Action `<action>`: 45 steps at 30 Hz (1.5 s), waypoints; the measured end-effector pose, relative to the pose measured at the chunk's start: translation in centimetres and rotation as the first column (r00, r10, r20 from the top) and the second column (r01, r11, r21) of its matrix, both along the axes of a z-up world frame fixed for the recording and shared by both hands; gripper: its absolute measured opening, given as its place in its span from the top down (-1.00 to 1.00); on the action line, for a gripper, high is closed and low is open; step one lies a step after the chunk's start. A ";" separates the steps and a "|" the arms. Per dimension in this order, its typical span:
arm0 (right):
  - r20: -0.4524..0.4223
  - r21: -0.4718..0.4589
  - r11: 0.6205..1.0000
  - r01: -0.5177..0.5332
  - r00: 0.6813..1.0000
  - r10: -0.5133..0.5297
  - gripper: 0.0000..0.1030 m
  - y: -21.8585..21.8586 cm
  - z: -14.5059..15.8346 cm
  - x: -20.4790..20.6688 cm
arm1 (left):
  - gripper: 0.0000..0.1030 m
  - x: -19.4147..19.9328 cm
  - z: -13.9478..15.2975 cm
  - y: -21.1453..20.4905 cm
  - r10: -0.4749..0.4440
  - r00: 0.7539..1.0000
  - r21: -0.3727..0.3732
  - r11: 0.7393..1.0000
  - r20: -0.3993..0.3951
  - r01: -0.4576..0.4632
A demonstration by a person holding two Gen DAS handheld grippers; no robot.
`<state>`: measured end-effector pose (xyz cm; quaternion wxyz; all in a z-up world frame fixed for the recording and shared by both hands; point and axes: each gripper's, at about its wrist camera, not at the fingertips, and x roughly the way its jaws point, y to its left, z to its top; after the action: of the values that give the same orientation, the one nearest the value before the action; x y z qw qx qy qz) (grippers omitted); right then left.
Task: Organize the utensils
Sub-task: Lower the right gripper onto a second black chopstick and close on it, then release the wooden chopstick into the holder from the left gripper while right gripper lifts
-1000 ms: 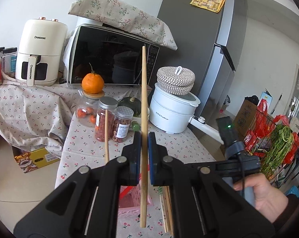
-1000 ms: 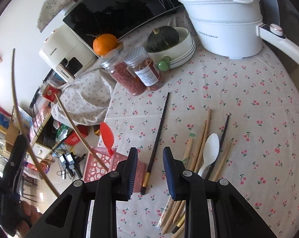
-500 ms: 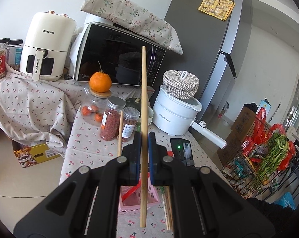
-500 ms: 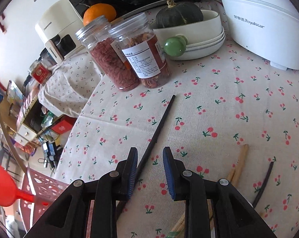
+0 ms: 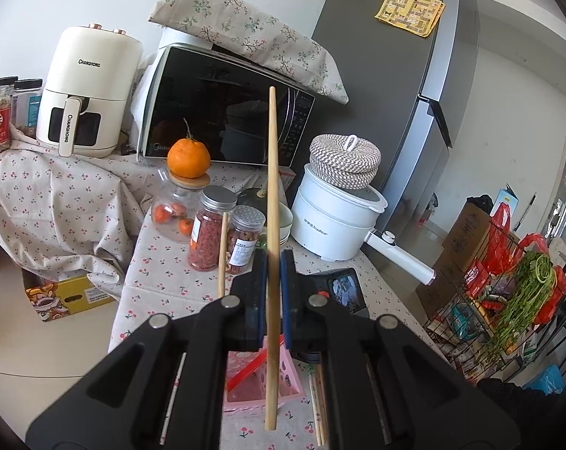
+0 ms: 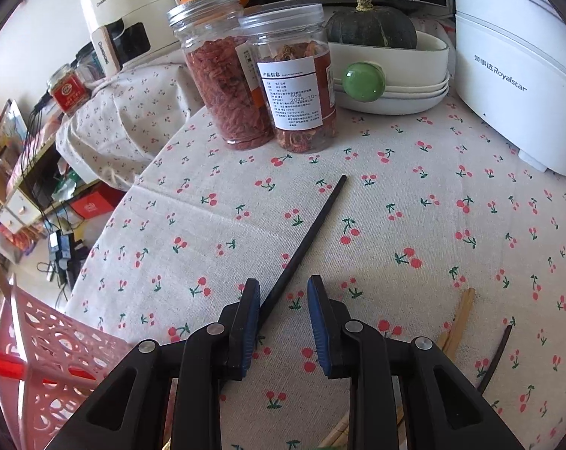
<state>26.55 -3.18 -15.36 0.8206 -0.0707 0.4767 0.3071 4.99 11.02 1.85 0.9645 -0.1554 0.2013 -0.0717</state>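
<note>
My left gripper is shut on a wooden chopstick, held upright above the pink basket. A second wooden chopstick and a red utensil stand in the basket. My right gripper is open, low over the cherry-print tablecloth, its jaws astride the near end of a black chopstick lying on the cloth. More wooden chopsticks and a dark chopstick lie to the right. The basket's corner shows at lower left in the right wrist view.
Two jars of dried food, a bowl stack with a squash and a white cooker stand at the far side. A phone, microwave and air fryer are further back.
My right gripper has dropped low and forward to the black chopstick, which now lies between its jaws. My left gripper has risen a little, still holding the wooden chopstick.
</note>
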 end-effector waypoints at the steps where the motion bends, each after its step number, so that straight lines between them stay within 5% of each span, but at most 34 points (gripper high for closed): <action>1: -0.004 -0.027 1.000 -0.008 1.000 0.008 0.58 0.1 0.1 -0.1 | 0.85 0.0 0.0 0.0 0.000 1.000 0.002 1.000 0.001 0.000; 7: -0.140 -0.129 0.990 -0.050 0.990 0.032 0.75 -1.8 0.3 -0.1 | 0.85 -0.1 0.0 0.1 -0.004 1.000 -0.004 1.000 -0.001 0.004; 12: -0.229 -0.190 0.982 0.009 0.972 -0.054 0.81 -3.7 0.4 -0.2 | 0.85 -0.5 0.2 0.7 -0.001 1.000 -0.043 0.999 -0.001 0.001; 17: -0.237 -0.078 0.993 0.088 0.966 -0.105 0.87 -5.1 0.8 -1.3 | 0.85 -0.8 0.0 1.0 0.011 1.000 -0.052 0.999 0.015 -0.010; 34: 0.047 0.217 0.964 0.152 0.985 -0.166 0.89 -10.0 12.5 -10.4 | 0.85 2.7 -2.2 -1.9 0.078 0.994 0.079 0.993 0.073 -0.084; 45: 0.133 0.284 0.953 0.107 0.980 -0.150 0.89 -11.2 17.9 -14.0 | 0.85 4.0 -4.2 -3.6 0.074 0.996 0.171 0.982 0.039 -0.080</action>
<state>12.60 -14.34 2.58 0.8748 0.0522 0.3687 0.3098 9.03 7.43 -2.38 0.9795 -0.0776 0.1850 -0.0192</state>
